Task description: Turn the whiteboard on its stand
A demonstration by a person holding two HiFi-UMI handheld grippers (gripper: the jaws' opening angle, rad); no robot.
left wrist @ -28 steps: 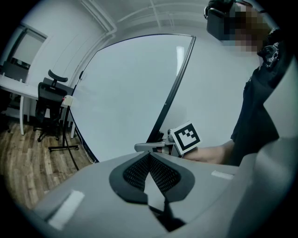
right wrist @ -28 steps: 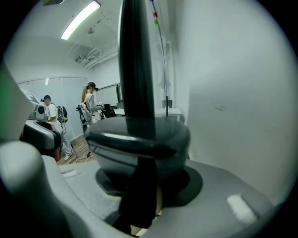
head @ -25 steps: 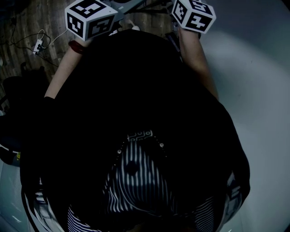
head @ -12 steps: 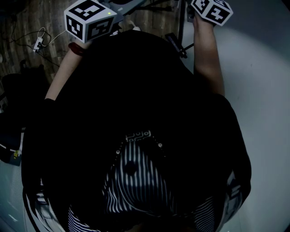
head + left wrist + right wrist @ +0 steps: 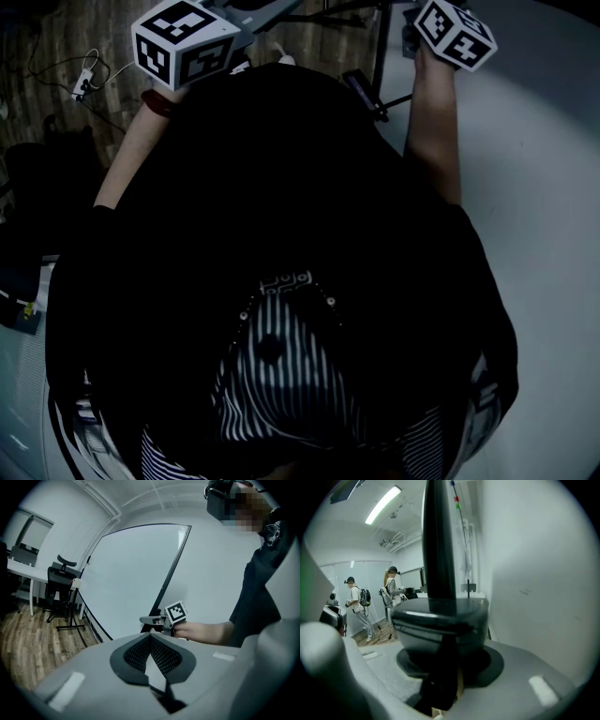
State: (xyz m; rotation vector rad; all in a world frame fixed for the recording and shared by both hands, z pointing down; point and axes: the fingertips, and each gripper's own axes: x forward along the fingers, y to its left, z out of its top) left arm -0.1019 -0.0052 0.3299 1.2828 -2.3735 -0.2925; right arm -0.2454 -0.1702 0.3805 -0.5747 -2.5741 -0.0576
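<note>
The whiteboard (image 5: pixel 136 573) is a big white panel in a thin black frame (image 5: pixel 169 576), and in the left gripper view it leans on its stand. In the head view its white face (image 5: pixel 544 206) fills the right side. My right gripper (image 5: pixel 157 619) is shut on the black frame edge (image 5: pixel 438 541), which runs up between its jaws, with the board's face (image 5: pixel 534 573) just to the right. Its marker cube (image 5: pixel 457 35) shows at the top of the head view. My left gripper (image 5: pixel 150 641) is shut on nothing, held back from the board; its cube (image 5: pixel 183 42) is at top left.
The stand's black legs (image 5: pixel 380 66) cross the floor below the board. A cable and plug (image 5: pixel 80 89) lie on the wooden floor at left. An office chair (image 5: pixel 58 581) and a white desk (image 5: pixel 23 571) stand far left. Two people with backpacks (image 5: pixel 356 602) are in the background.
My right gripper has moved to the right and farther out in the head view, and more of the stand's black legs shows beside it. The left gripper has stayed put.
</note>
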